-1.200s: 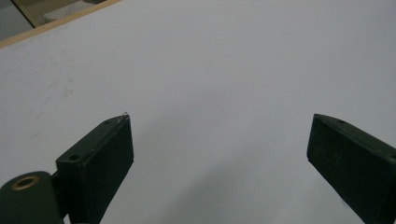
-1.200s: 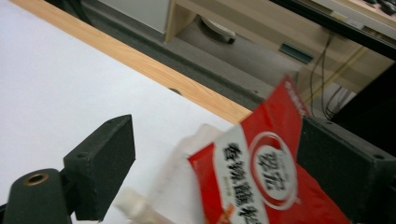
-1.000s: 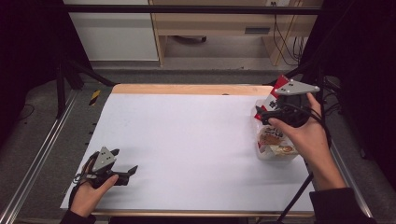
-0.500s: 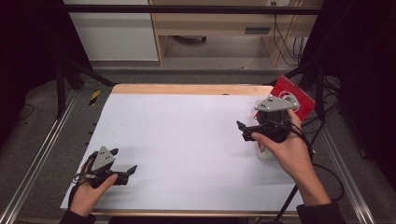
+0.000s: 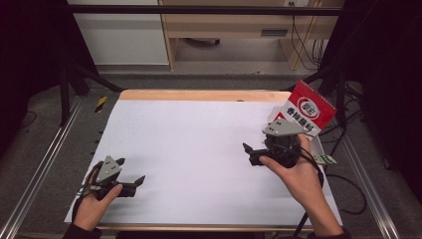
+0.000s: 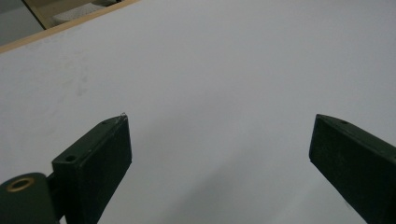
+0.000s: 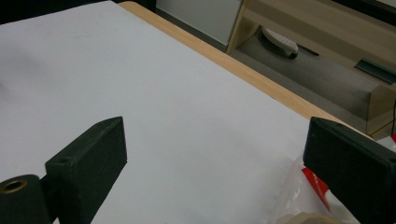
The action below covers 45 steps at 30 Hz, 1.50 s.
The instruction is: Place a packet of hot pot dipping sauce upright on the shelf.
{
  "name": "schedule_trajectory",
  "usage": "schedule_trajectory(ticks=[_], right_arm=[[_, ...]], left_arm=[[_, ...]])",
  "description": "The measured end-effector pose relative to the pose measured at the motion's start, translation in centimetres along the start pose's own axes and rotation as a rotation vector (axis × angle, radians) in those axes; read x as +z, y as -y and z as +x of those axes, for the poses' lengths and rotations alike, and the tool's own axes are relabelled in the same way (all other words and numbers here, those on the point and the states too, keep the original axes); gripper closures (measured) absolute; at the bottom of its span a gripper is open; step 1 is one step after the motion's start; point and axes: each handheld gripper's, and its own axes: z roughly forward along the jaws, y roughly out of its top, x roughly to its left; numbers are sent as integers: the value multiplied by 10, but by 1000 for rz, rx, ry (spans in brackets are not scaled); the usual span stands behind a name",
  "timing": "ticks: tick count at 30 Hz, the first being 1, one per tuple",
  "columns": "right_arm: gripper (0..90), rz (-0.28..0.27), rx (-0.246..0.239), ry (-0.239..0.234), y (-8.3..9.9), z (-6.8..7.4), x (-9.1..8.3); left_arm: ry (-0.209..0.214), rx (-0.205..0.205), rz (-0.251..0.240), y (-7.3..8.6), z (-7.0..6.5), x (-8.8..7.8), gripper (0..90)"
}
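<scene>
Red-and-white packet (image 5: 309, 110), tilted, at table's right edge

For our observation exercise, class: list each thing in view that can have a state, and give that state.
Left hand-held gripper: open, empty, low over the table near its front left corner.
Right hand-held gripper: open, empty, beside the bag.
Red and white snack bag: standing up at the table's right edge, apart from both grippers.
White table: bare across the middle.

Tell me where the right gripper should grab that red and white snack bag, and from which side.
Probably the red top flap of the snack bag, which stands tilted up at the table's right edge. The right gripper, jaws open, now faces left, so turn it and close across that thin flap.
</scene>
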Motion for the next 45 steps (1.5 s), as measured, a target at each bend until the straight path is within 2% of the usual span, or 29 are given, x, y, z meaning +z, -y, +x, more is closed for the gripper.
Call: schedule_trajectory(ticks=[3,9,23,34,45], right_arm=[[67,5,-14,-8,5,8,2],[66,5,-12,-28,15,22,5],[62,41,22,-64,47,45,25],[60,65,42,-70,68,53,38],[58,117,62,-87,89,61,54]], left_arm=[[-3,-3,-1,0,1,0,56],[-8,-3,-3,0,1,-1,56],[-17,-11,-3,1,5,-3,56],[-23,-11,0,2,7,-3,56],[-33,-15,7,3,11,-3,56]])
